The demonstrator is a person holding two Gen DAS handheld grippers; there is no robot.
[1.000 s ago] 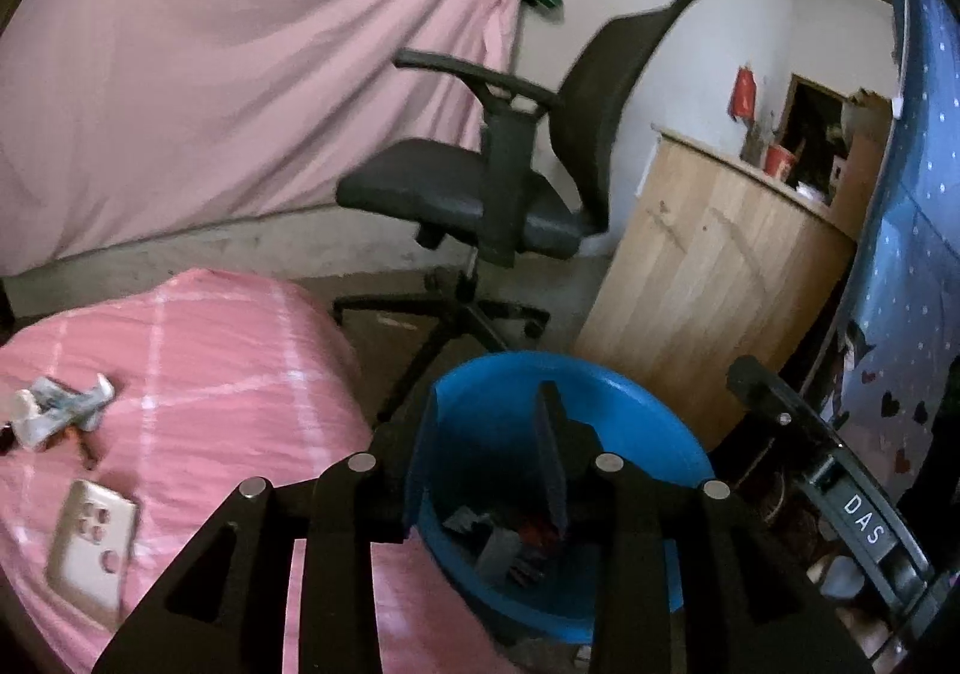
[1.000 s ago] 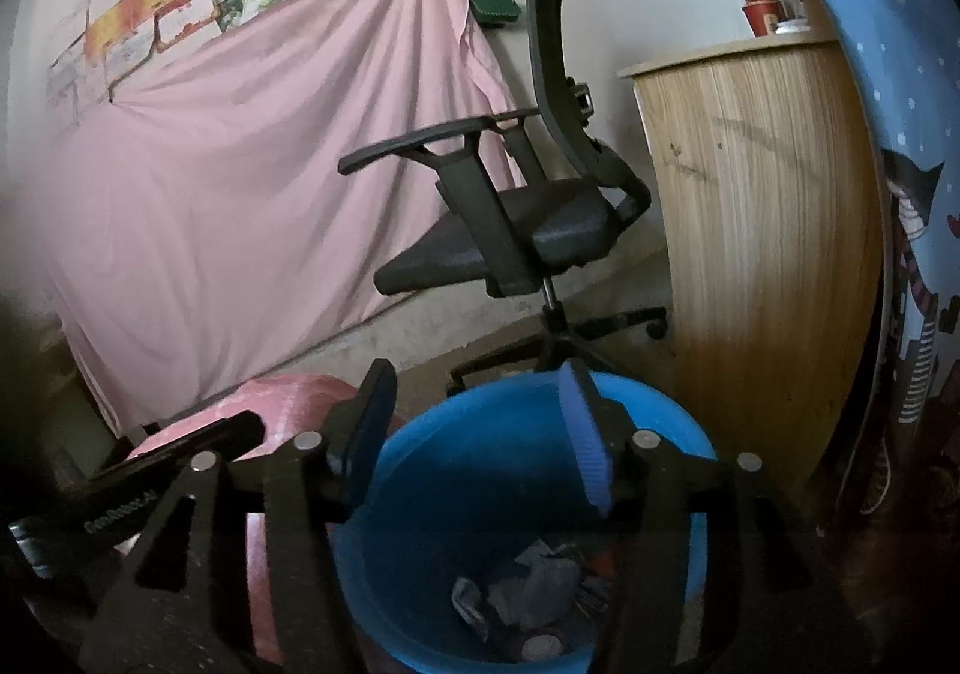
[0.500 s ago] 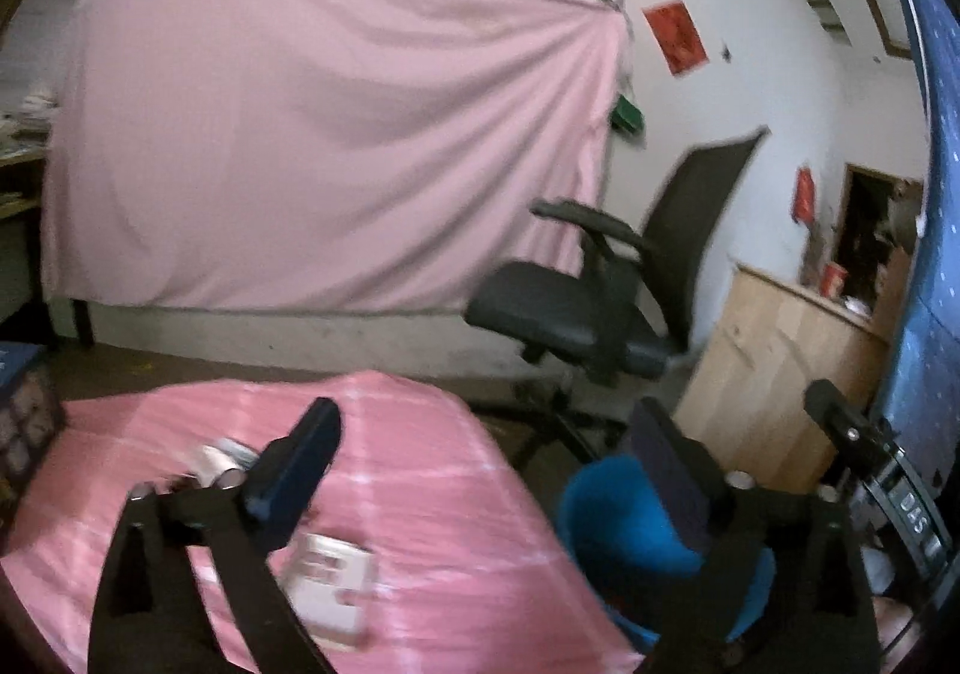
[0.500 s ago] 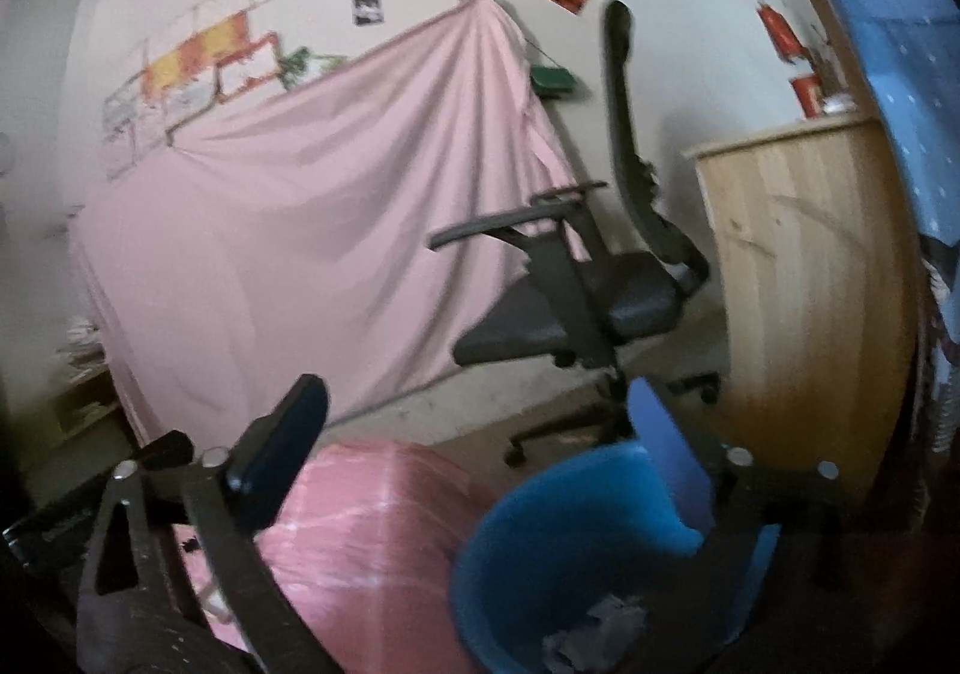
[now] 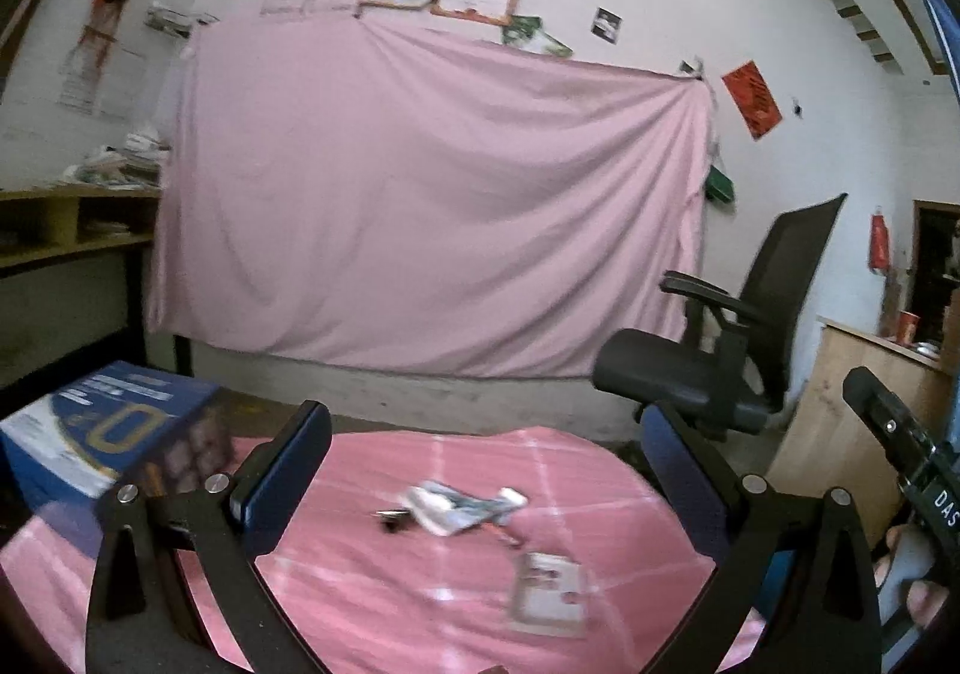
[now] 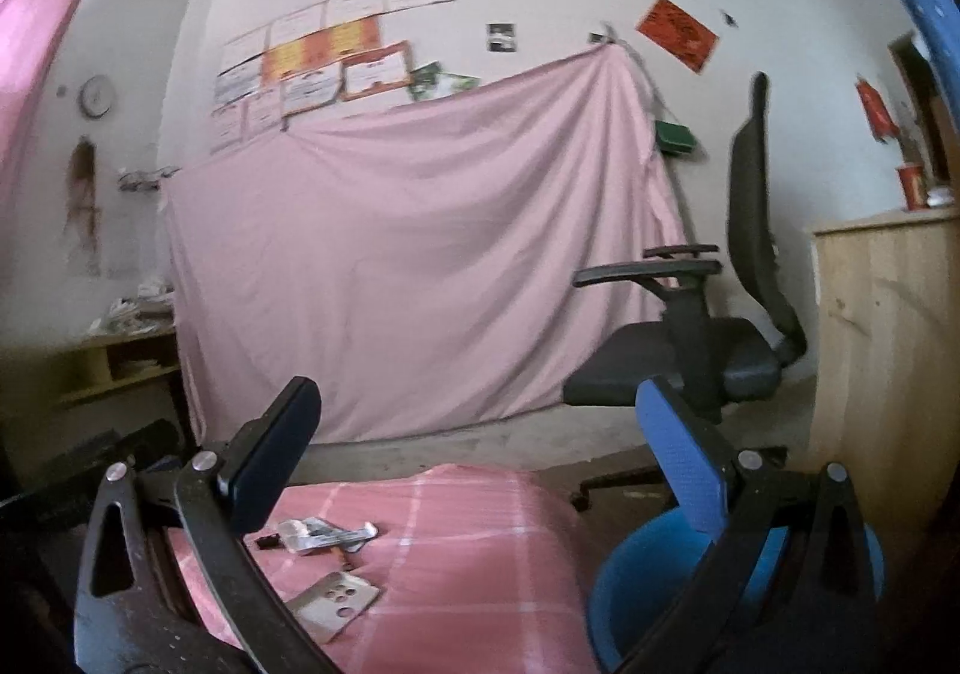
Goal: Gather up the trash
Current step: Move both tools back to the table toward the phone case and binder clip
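Note:
A small heap of crumpled wrappers (image 5: 456, 506) lies on the pink checked tabletop (image 5: 360, 590), with a dark little scrap beside it. My left gripper (image 5: 483, 422) is open wide, above and short of that heap, nothing between its fingers. The right wrist view shows the same wrappers (image 6: 324, 533) at lower left. My right gripper (image 6: 480, 395) is also open wide and empty. The blue trash bin (image 6: 636, 578) stands beside the table, behind the right gripper's blue-padded finger (image 6: 678, 464). The right gripper's body (image 5: 900, 446) shows at the left view's right edge.
A phone (image 5: 549, 593) lies on the cloth near the wrappers. A blue box (image 5: 108, 434) stands at the table's left. A black office chair (image 5: 732, 350) and a wooden cabinet (image 6: 882, 350) stand to the right. A pink sheet (image 5: 420, 206) hangs on the back wall.
Both grippers have swung left, away from above the blue bin and towards the pink table. Both sets of jaws went from narrow to wide open.

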